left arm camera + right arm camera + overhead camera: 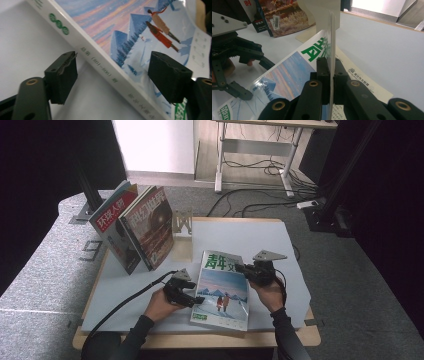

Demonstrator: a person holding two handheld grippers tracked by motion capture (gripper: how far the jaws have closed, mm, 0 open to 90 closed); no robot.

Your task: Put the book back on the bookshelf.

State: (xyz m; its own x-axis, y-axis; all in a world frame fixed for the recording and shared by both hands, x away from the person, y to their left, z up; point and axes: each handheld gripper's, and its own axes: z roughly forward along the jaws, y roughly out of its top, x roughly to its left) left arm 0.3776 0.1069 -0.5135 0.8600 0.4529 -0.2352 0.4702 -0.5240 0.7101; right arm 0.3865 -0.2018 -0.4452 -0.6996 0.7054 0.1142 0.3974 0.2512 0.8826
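A magazine (pixel 222 287) with a blue snowy cover and green title lies flat on the white table sheet (pixel 250 235), near the front edge. My right gripper (pixel 243 269) is at its upper right corner, shut on the cover's edge; in the right gripper view the jaws (pixel 331 62) pinch the thin cover sheet (pixel 332 25), which stands up from the inner page. My left gripper (pixel 198 299) is at the magazine's left side. Its jaws (pixel 112 62) stand apart with the spine (pixel 100 62) between them, neither pad touching it.
Two magazines, one red (pixel 114 220) and one dark brown (pixel 151 226), stand leaning at the back left against a metal bookend (pixel 182 222). Grey carpet surrounds the table, and cables lie on the floor behind it.
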